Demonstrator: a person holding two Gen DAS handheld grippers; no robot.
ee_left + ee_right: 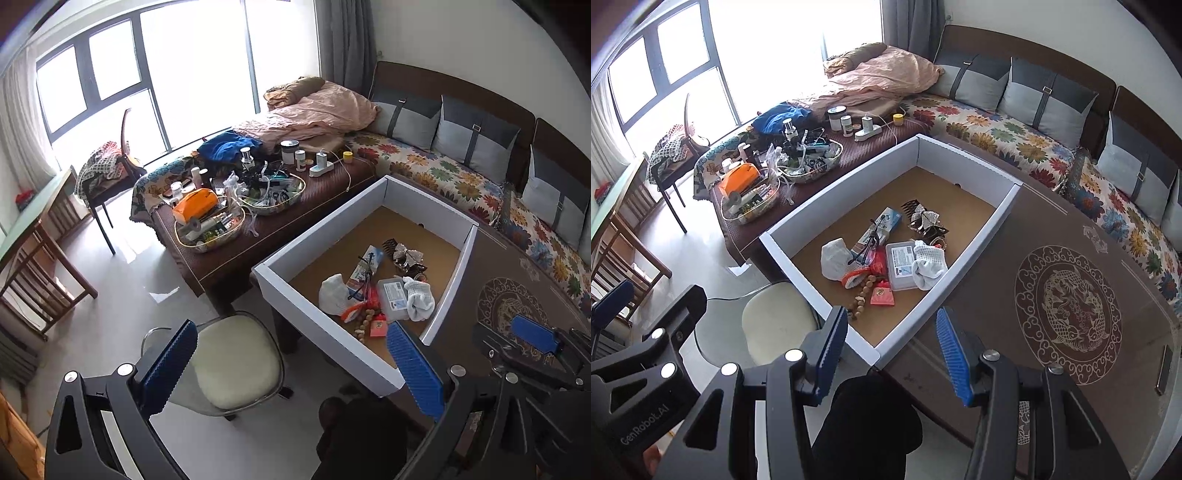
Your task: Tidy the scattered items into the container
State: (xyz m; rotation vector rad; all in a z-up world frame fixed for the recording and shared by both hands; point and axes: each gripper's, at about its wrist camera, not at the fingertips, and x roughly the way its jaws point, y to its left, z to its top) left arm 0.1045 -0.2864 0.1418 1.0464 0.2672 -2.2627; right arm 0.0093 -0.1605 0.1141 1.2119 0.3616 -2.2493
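Note:
A white-walled box (317, 306) (798, 254) with a brown floor sits at the left end of the brown table (1015, 280). Inside lie white socks (929, 264), a clear plastic case (901, 264), a wooden bead string (862, 295), a red packet (882, 295), a hair comb with a bow (923, 216) and a toothpaste box (882, 225). My left gripper (291, 363) is open and empty, held above the box's near corner. My right gripper (892, 349) is open and empty, just before the box's near wall.
A cluttered low table (236, 254) with two baskets stands behind the box. A round cream stool (236, 365) stands on the floor left of the table. A floral sofa (1015, 133) runs along the far side. A phone (1164, 369) lies at the table's right edge.

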